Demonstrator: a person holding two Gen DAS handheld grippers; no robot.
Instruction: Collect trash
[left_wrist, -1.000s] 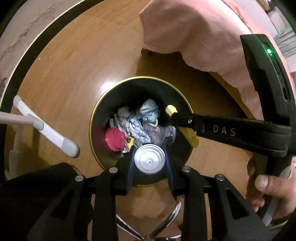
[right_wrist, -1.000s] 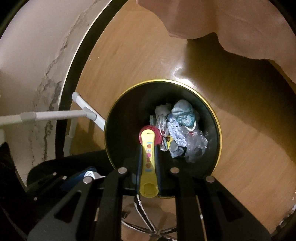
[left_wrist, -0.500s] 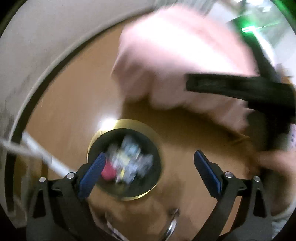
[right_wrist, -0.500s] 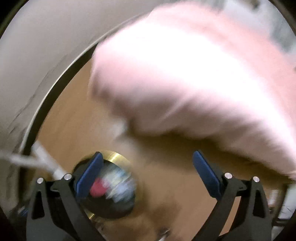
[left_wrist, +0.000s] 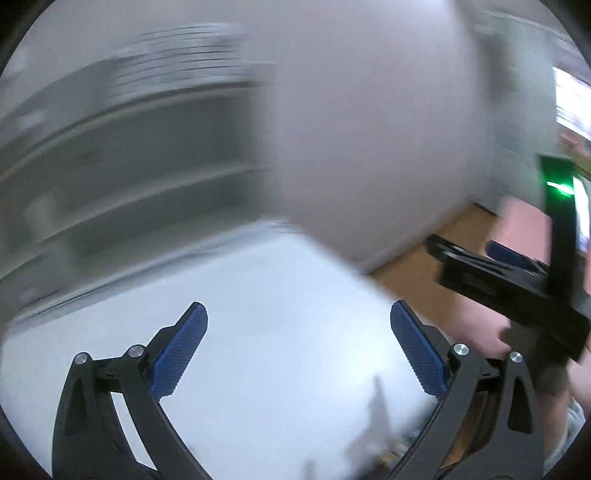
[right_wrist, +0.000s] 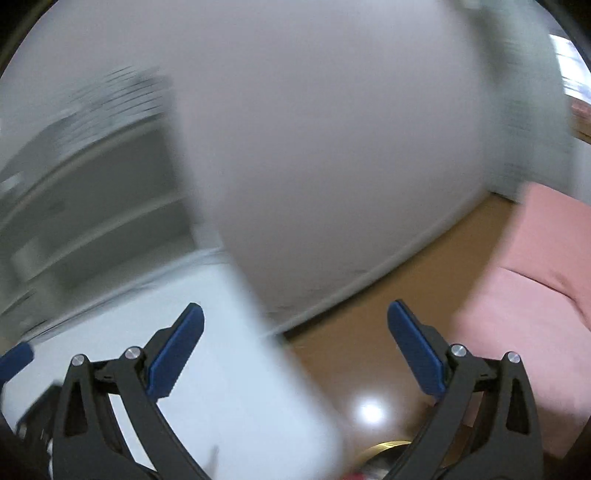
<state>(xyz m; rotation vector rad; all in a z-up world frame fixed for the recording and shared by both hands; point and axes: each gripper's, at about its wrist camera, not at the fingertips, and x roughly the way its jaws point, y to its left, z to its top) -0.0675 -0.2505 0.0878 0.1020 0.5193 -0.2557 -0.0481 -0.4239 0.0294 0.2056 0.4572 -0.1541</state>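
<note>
Left tongs (left_wrist: 298, 345) gape wide with nothing between the pads, over a blurred white bench (left_wrist: 280, 295); their jaws have just been opening. Right tongs (right_wrist: 295, 347) also gape wide and empty, just opened, above the wood floor (right_wrist: 354, 354), the bin's (right_wrist: 384, 448) gold rim low in view. Both loads look dropped; any trash left is too blurred to tell

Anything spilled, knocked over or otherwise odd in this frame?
Nothing stands out, though heavy blur limits the check. The left gripper and right gripper are both open and empty. No litter shows on the white tabletop or the wooden floor.
</note>
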